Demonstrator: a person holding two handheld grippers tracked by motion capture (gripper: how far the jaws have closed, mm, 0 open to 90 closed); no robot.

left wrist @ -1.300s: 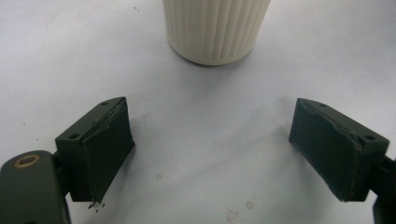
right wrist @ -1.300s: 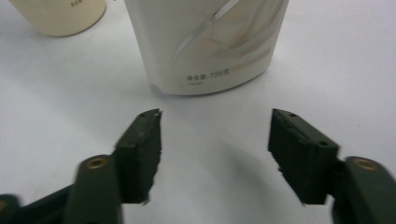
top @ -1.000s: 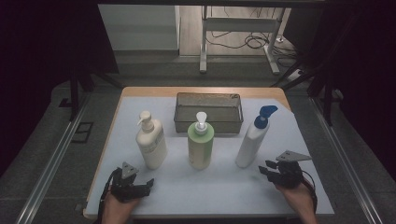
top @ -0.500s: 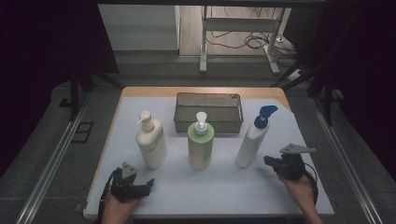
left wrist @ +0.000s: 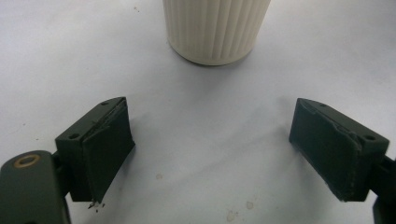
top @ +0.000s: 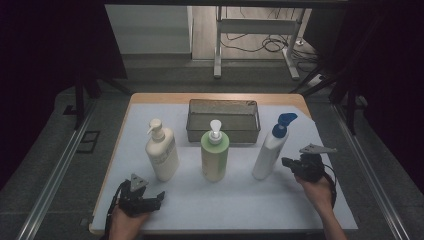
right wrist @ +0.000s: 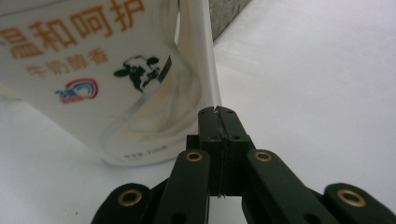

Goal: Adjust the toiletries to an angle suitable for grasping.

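The right gripper [top: 286,162] is seen with its jaws pressed together on nothing, having just been closing, just beside the white bottle [top: 270,150] at its 9 o'clock. The left gripper [top: 159,196] is held wide open, with the cream bottle [top: 161,154] at its 12 o'clock.

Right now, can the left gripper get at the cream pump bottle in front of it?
Probably yes. The left gripper has its jaws open, and the cream pump bottle stands straight ahead with only bare white mat between them.
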